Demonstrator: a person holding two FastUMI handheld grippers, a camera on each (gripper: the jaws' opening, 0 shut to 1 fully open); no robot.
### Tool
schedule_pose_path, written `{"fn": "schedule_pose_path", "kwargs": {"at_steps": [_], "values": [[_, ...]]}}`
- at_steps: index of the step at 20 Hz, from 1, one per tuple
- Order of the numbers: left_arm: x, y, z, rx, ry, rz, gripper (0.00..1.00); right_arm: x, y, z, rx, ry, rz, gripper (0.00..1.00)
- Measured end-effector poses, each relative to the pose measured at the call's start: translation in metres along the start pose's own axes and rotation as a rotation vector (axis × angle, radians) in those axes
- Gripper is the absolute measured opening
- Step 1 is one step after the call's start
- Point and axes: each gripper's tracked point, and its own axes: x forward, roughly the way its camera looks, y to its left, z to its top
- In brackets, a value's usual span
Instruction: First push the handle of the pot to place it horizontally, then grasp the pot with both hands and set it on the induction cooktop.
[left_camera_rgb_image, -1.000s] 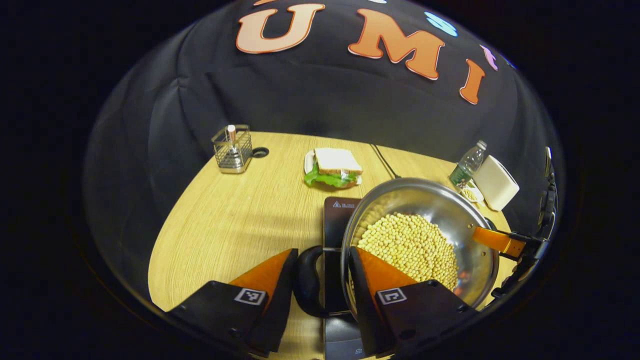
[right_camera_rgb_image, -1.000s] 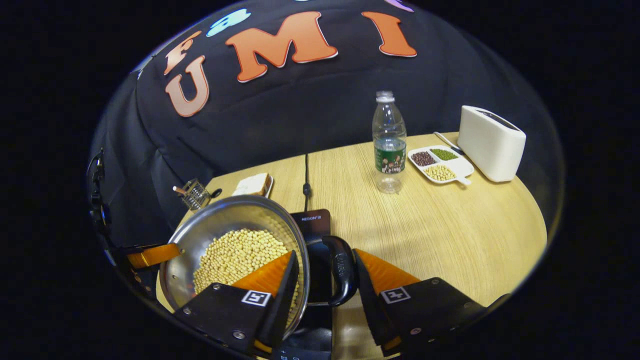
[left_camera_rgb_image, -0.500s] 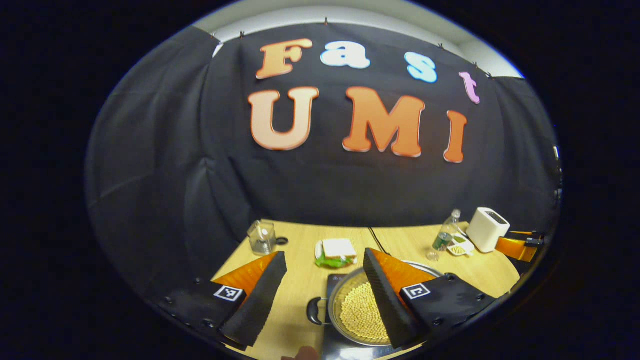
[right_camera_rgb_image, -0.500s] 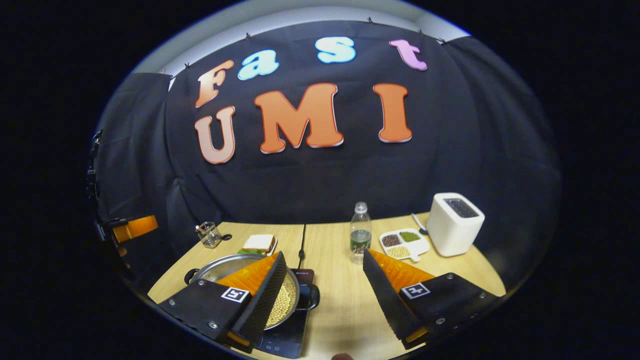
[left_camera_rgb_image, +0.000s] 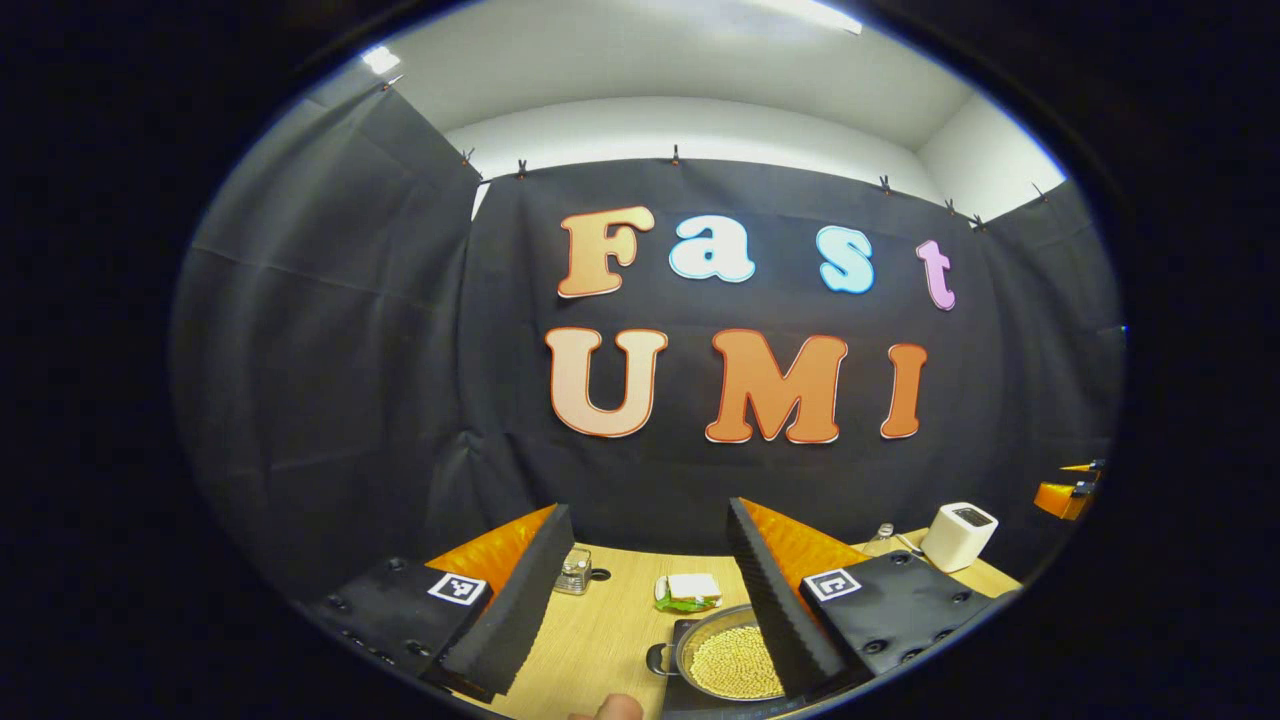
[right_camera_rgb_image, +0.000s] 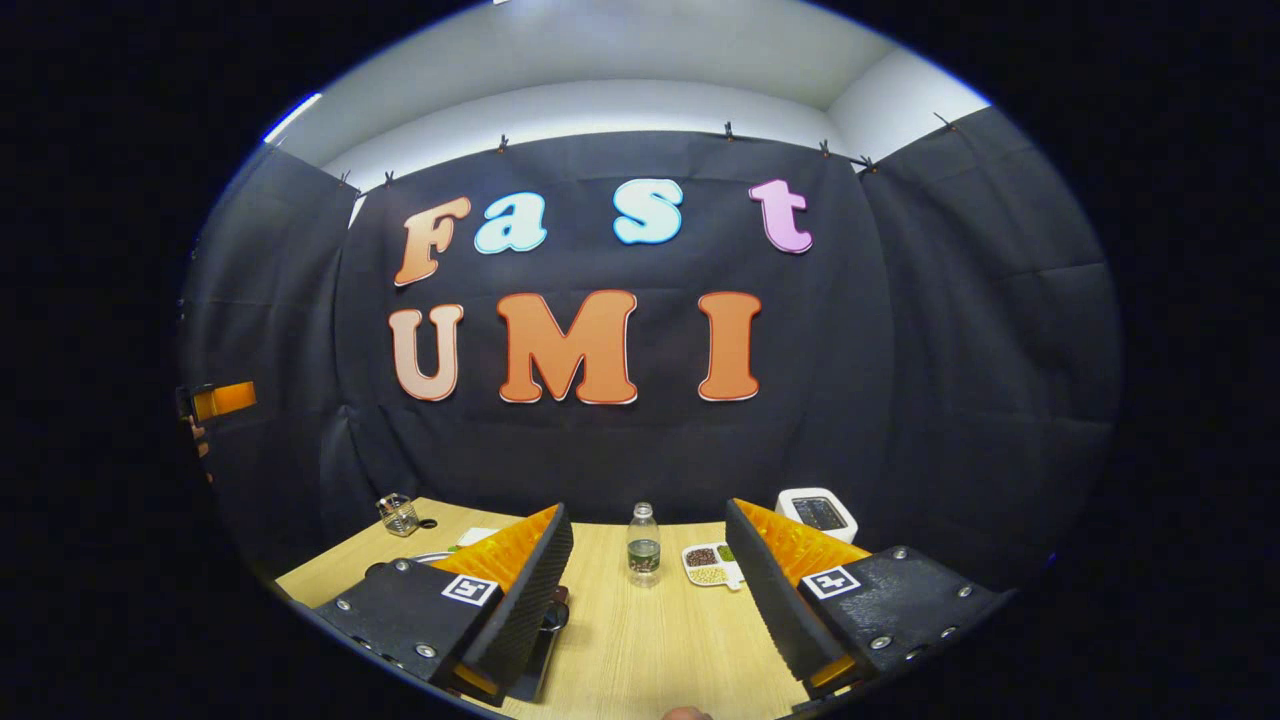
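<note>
The pot (left_camera_rgb_image: 728, 658) of beans sits low in the left gripper view, apparently on the induction cooktop (left_camera_rgb_image: 682, 632). The left gripper (left_camera_rgb_image: 650, 600) and right gripper (right_camera_rgb_image: 650, 590) are spread, empty; the task looks done.

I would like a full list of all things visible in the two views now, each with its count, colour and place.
Table: 1, light wood, under everything.
Pot: 1, silver with a black side handle, holds yellow beans, sits on the cooktop.
Cooktop: 1, black, under the pot.
Sandwich: 1, white bread with green leaf, behind the pot.
Wire holder: 1, metal, far left of the table.
Bottle: 1, clear, mid table at the back.
Divided tray: 1, white, with dark, green and pale beans, right of the bottle.
Toaster: 1, white, far right.
Left gripper: 1, fingers apart, raised above the table.
Right gripper: 1, fingers apart, raised above the table.
</note>
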Motion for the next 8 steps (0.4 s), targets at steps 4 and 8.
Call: {"fn": "schedule_pose_path", "kwargs": {"at_steps": [4, 8], "values": [[-0.039, 0.002, 0.041, -0.011, -0.087, -0.025, 0.99, -0.036, -0.016, 0.025, -0.028, -0.045, -0.014, 0.95], [-0.063, 0.000, 0.051, -0.095, -0.092, -0.065, 0.99, -0.065, -0.023, 0.048, -0.013, -0.110, -0.011, 0.95]]}}
